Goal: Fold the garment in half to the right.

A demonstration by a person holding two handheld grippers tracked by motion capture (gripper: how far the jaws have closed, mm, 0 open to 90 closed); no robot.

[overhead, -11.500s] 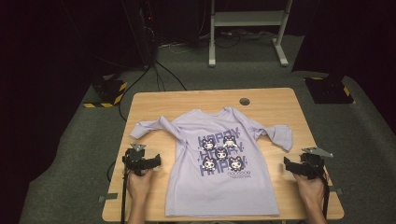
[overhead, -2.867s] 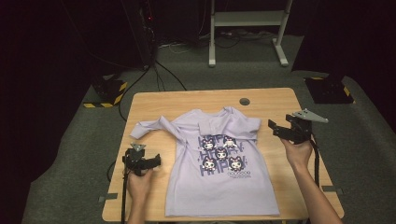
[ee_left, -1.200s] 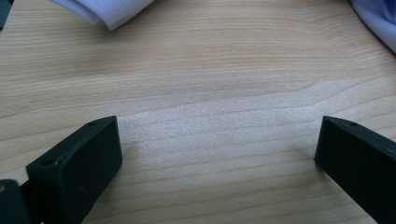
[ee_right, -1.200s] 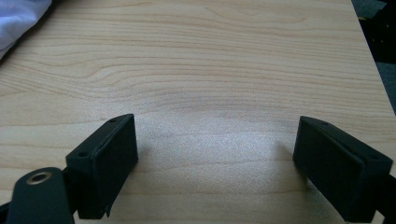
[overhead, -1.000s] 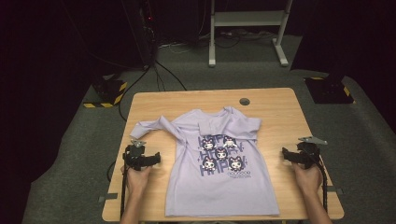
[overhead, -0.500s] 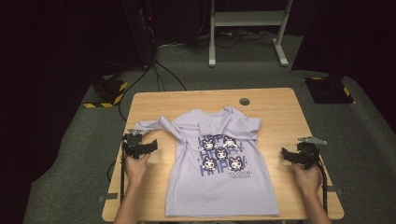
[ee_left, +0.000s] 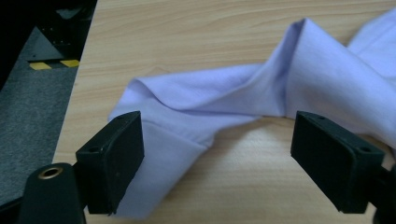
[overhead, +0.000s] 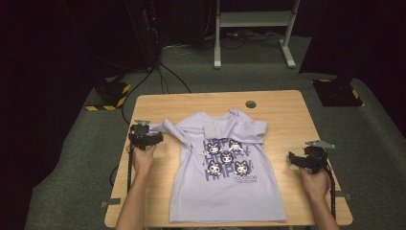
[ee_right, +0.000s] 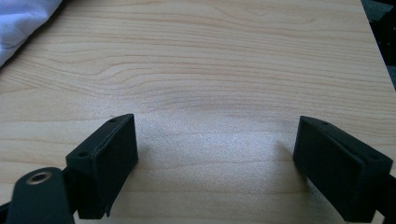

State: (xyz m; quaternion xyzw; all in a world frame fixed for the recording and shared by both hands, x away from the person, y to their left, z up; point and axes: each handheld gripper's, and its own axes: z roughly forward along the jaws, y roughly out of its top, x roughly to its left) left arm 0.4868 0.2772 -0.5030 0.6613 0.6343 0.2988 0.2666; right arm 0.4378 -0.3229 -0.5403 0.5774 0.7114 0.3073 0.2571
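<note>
A lilac T-shirt with a cartoon print lies flat on the wooden table, its hem toward me. Its right sleeve is folded in over the chest. Its left sleeve stretches out, twisted, toward the table's left edge. My left gripper hovers at that sleeve's end. In the left gripper view the sleeve lies between the jaws of my left gripper, which have just been closing and stand wide, not pressing the cloth. My right gripper rests open over bare wood right of the shirt, with nothing in my right gripper.
A round cable hole sits near the table's far edge. On the floor are a black-and-yellow striped block at the left, a dark box at the right and a white stand behind. A shirt edge shows in the right gripper view.
My left gripper has moved away from me, up to the end of the left sleeve. The right hand has stayed put. The right sleeve was folded in earlier.
</note>
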